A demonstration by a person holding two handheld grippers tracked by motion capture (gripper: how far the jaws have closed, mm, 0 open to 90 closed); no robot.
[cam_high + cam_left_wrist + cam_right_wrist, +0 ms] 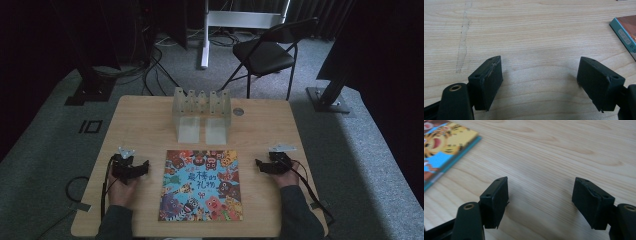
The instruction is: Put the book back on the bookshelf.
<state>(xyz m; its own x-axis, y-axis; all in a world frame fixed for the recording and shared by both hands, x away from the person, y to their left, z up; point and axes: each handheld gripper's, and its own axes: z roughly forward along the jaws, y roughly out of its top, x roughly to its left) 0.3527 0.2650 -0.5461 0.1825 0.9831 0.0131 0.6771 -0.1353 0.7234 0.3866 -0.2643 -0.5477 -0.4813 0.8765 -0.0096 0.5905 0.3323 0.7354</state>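
Both sets of jaws wide apart, empty, just bare wood between them. Left gripper and right gripper low over the table, flanking the picture book lying flat, closed, centre front.

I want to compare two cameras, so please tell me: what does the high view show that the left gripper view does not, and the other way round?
High view alone: the whole picture book flat between both grippers, the clear rack behind it, the right gripper, a black chair.

Left gripper view alone: the left gripper close up, jaws wide apart, nothing between; a pale streak on the wood.

Both: the wooden table and the book.
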